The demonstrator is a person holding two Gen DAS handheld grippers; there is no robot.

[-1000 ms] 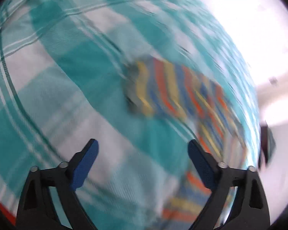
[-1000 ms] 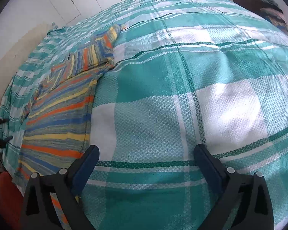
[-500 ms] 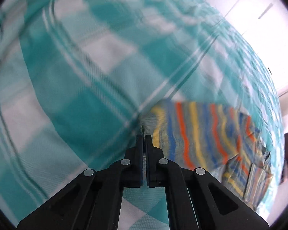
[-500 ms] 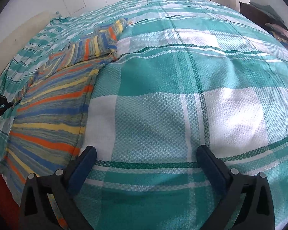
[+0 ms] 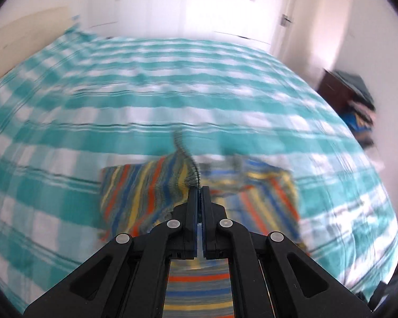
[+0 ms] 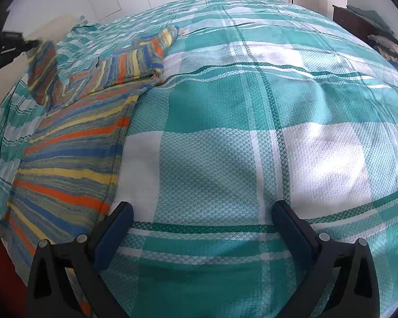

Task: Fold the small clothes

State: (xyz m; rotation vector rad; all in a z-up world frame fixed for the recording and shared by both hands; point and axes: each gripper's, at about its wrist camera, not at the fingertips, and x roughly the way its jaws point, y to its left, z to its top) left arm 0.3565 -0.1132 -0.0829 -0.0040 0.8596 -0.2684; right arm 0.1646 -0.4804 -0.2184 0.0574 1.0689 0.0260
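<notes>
between the closed tips of the left gripper point(image 5: 198, 189) sits the cuff of one sleeve of the striped sweater point(image 5: 151, 185); the jaws are clenched on this knitted edge, and the sleeve hangs from them above the bed cover point(image 5: 66, 122). the body of the sweater lies flat on the left part of the bed, its long axis going from the near edge toward the far wall, and the second sleeve point(image 6: 146, 53) lies spread to the right, across the cover. the right gripper point(image 6: 203, 228) is released, jaws wide apart with only checked cover between them, and the sweater body point(image 6: 71, 153) is just beside its left finger. my judgement is that the coming move turns on this: the lifted sleeve must travel across the long axis, toward the middle of the body, and the left hand is the one that carries it, while the right hand is nearer to the other sleeve and the hem.
</notes>
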